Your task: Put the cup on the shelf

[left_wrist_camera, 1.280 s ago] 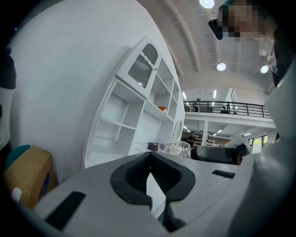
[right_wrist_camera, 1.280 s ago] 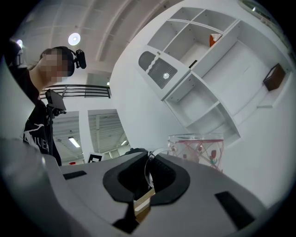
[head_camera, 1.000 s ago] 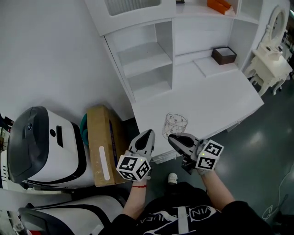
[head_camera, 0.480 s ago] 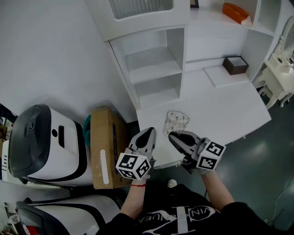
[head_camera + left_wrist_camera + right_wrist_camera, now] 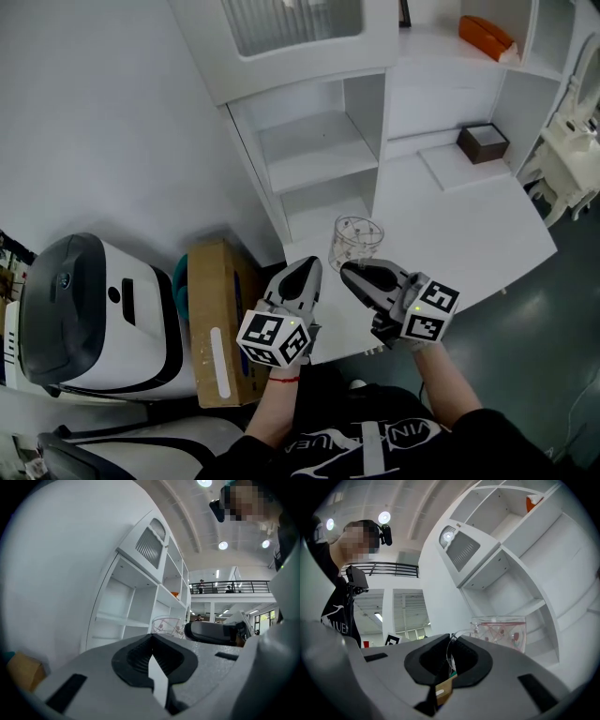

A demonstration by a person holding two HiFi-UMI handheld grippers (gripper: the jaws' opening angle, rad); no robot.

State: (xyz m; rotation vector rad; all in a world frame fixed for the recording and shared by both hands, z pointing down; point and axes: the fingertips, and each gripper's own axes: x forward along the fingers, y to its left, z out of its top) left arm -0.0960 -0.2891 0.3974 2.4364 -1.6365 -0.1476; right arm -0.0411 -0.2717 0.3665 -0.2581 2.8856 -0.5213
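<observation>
A clear glass cup (image 5: pixel 356 242) with a red pattern hangs just over the front of the white desk (image 5: pixel 469 225), before the shelf unit's lower compartments (image 5: pixel 314 155). My right gripper (image 5: pixel 349 272) is shut on the cup's thin clear handle; in the right gripper view the handle runs down between the jaws (image 5: pixel 449 653) and the cup body (image 5: pixel 499 632) stands just beyond them. My left gripper (image 5: pixel 307 270) sits close beside it on the left, shut with nothing in it. The left gripper view shows its own jaws (image 5: pixel 152 656), the cup (image 5: pixel 165 625) and the right gripper's finger (image 5: pixel 211 631) ahead.
A dark brown box (image 5: pixel 483 142) sits on a raised step at the desk's back right, and an orange object (image 5: pixel 487 37) lies on an upper shelf. Left of the desk stand a cardboard box (image 5: pixel 217 309) and a white-and-black machine (image 5: pixel 84 309). An ornate white table (image 5: pixel 577 141) is at far right.
Both grippers and the cup have come nearer the shelf unit, which now stands lower and larger in the head view. The right gripper's hold on the handle is unchanged.
</observation>
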